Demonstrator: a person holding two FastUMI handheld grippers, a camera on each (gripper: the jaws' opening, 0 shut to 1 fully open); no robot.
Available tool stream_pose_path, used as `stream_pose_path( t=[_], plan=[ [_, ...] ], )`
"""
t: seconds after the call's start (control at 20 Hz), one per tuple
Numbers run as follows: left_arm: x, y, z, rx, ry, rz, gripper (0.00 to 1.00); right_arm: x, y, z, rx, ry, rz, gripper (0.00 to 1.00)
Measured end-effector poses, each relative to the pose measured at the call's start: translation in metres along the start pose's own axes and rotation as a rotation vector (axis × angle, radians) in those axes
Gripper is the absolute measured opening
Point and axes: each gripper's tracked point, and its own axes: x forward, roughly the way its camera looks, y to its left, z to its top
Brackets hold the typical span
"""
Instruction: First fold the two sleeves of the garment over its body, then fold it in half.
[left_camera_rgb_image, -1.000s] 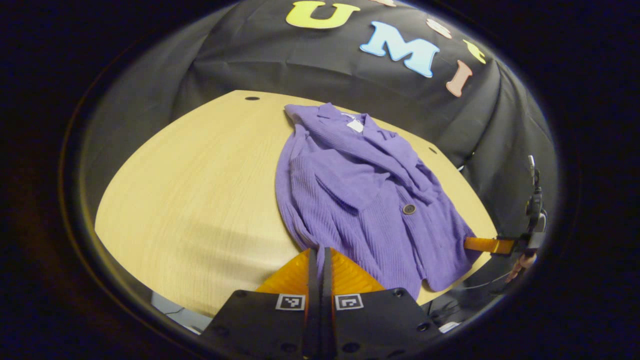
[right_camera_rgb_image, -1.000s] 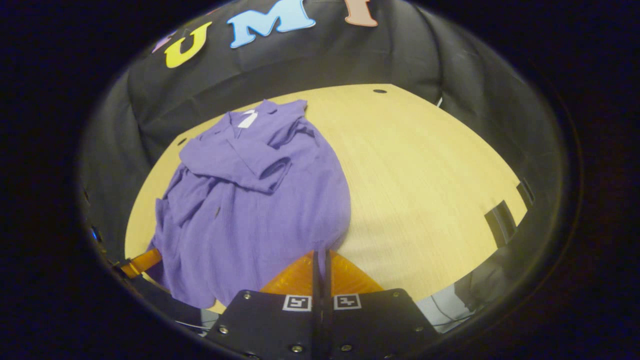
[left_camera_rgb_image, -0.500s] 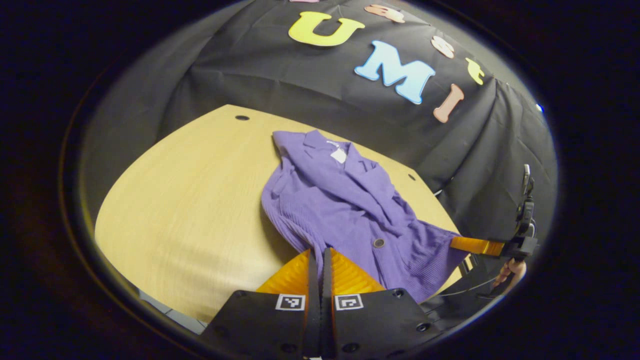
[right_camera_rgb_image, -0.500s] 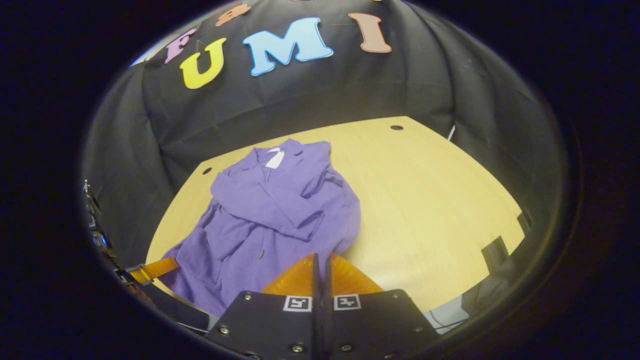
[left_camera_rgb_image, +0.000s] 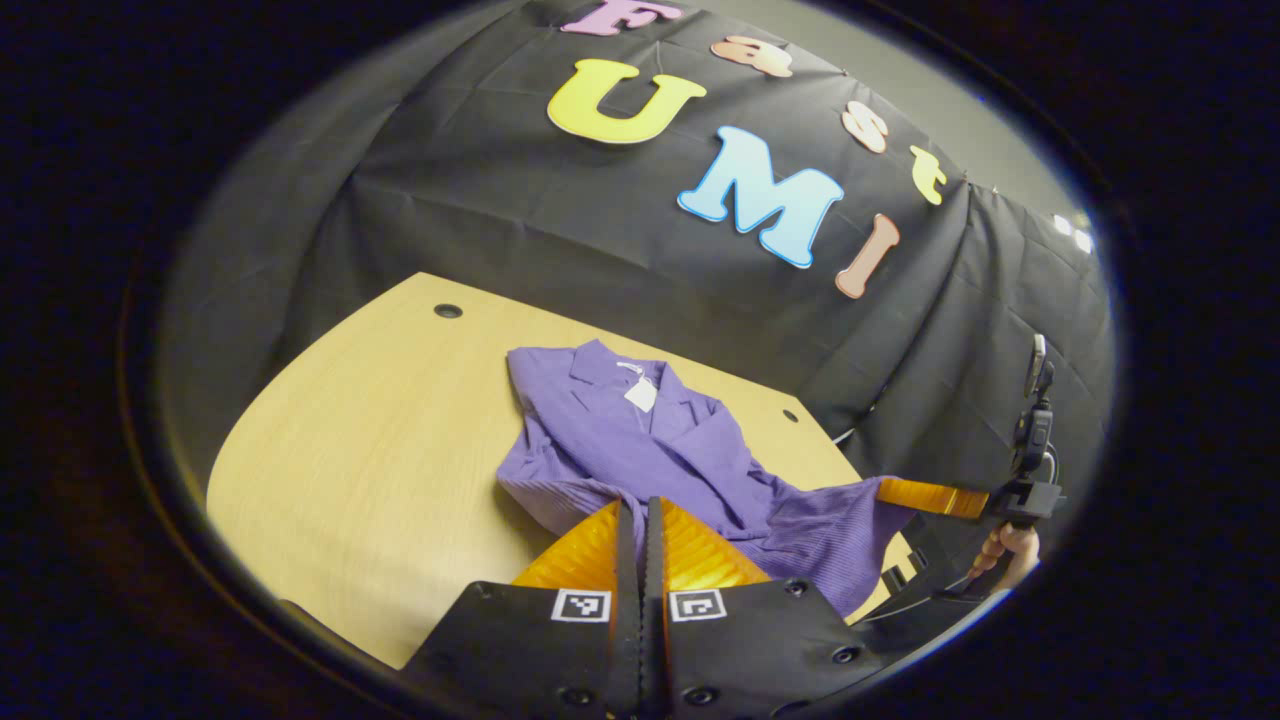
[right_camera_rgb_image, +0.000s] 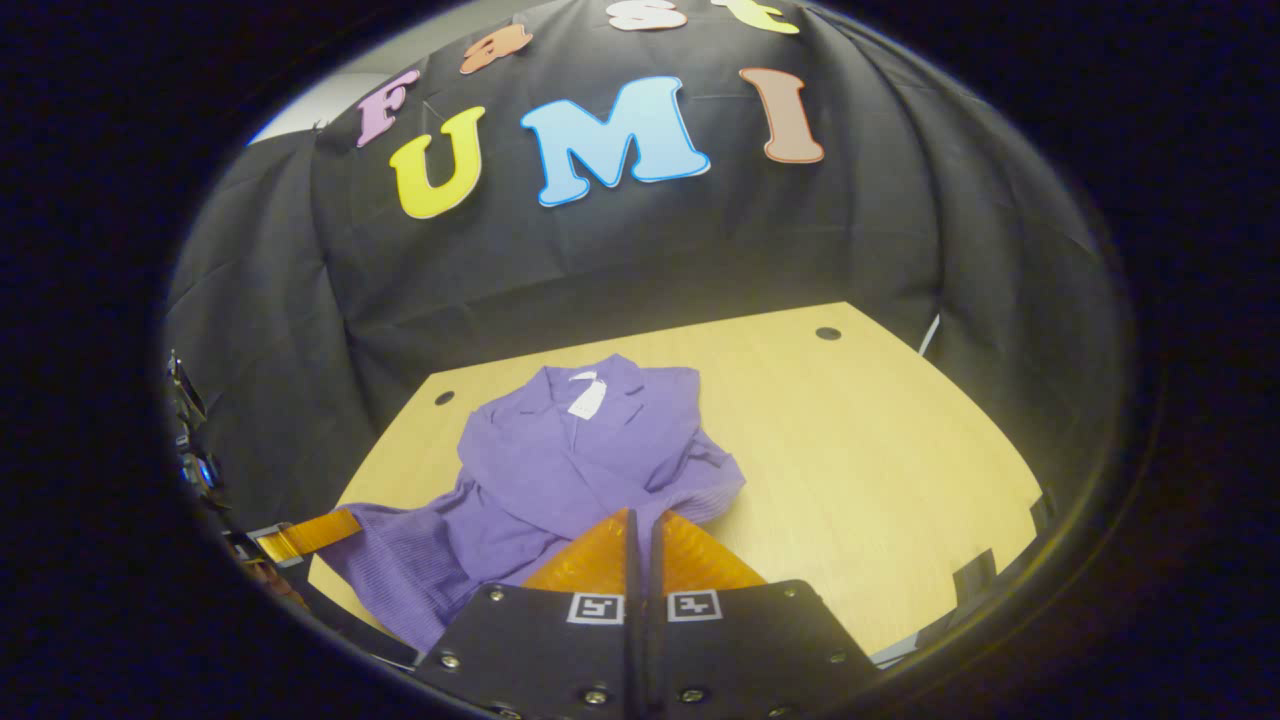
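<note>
A purple knit cardigan (left_camera_rgb_image: 640, 450) lies on the wooden table (left_camera_rgb_image: 380, 430), collar and white tag (left_camera_rgb_image: 640, 395) at the far end. Both sleeves lie crossed over its body. My left gripper (left_camera_rgb_image: 640, 508) is shut on the near hem at one corner. The right gripper (left_camera_rgb_image: 930, 497) pinches the other hem corner, held by a hand (left_camera_rgb_image: 1010, 550), and the cloth hangs stretched between them above the table. In the right gripper view, my right gripper (right_camera_rgb_image: 640, 515) is shut on the cardigan (right_camera_rgb_image: 570, 460), and the left gripper (right_camera_rgb_image: 305, 535) holds the far corner.
Bare tabletop (right_camera_rgb_image: 860, 430) spreads to the side of the cardigan, with small round holes (right_camera_rgb_image: 827, 333) near its far edge. The black cloth wall closes the back and the sides just past the table.
Both grippers have risen, lifting the near hem off the table. The lower half of the cardigan now hangs from them, and less of it lies flat.
</note>
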Motion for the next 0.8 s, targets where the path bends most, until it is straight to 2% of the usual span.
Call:
stream_pose_path(
  t=[0.15,0.45,0.8],
  plan=[
    [0.011,-0.007,0.026,-0.013,-0.027,-0.014,0.07,0.010,0.005,0.020,-0.008,-0.022,0.033,0.01],
    [0.035,-0.005,0.097,0.028,-0.110,0.018,0.07,0.052,0.009,0.067,-0.020,-0.049,0.101,0.01],
    [0.102,0.010,0.165,0.023,-0.159,0.075,0.07,0.116,-0.011,0.125,0.040,-0.069,0.157,0.01]
  ],
)
